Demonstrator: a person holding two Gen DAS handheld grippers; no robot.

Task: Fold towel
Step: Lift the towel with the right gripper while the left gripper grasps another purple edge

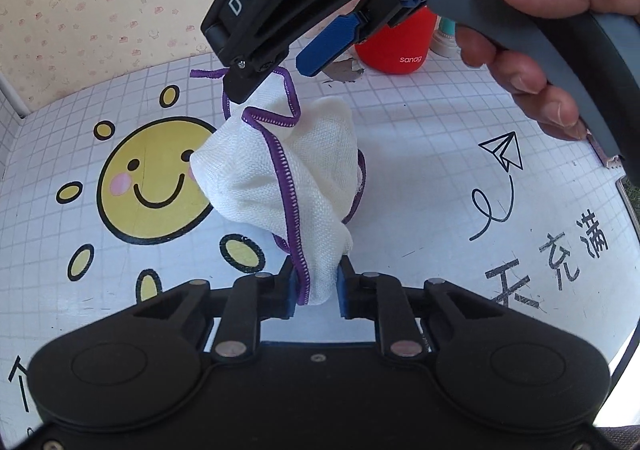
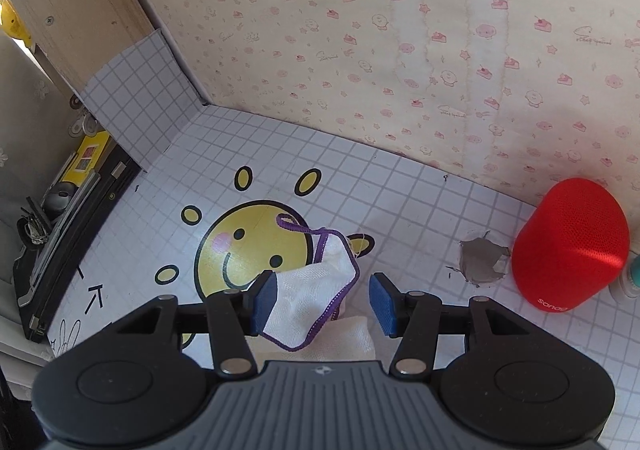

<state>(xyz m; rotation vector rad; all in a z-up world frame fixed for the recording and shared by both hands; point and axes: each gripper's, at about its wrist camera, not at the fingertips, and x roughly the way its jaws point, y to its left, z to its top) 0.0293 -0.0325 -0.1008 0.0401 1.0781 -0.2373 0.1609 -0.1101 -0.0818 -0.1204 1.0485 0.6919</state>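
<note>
A small white towel (image 1: 256,178) with purple stitched edging and a purple hanging loop (image 2: 296,226) hangs bunched above the table. My left gripper (image 1: 319,290) is shut on its lower end, blue pads pressing the cloth from both sides. The upper corner of the towel (image 2: 308,298) rests against one blue pad of my right gripper (image 2: 324,302); the other pad stands well apart from it, so the jaws are open. In the left wrist view the right gripper (image 1: 274,76) comes in from above, held by a hand (image 1: 532,30).
The table has a white grid covering (image 1: 400,170) with a yellow sun drawing (image 1: 148,178). A red speaker (image 2: 568,246) stands at the back right by the patterned wall (image 2: 400,50), next to a torn patch (image 2: 480,262). The table's left edge drops to a cluttered shelf (image 2: 60,218).
</note>
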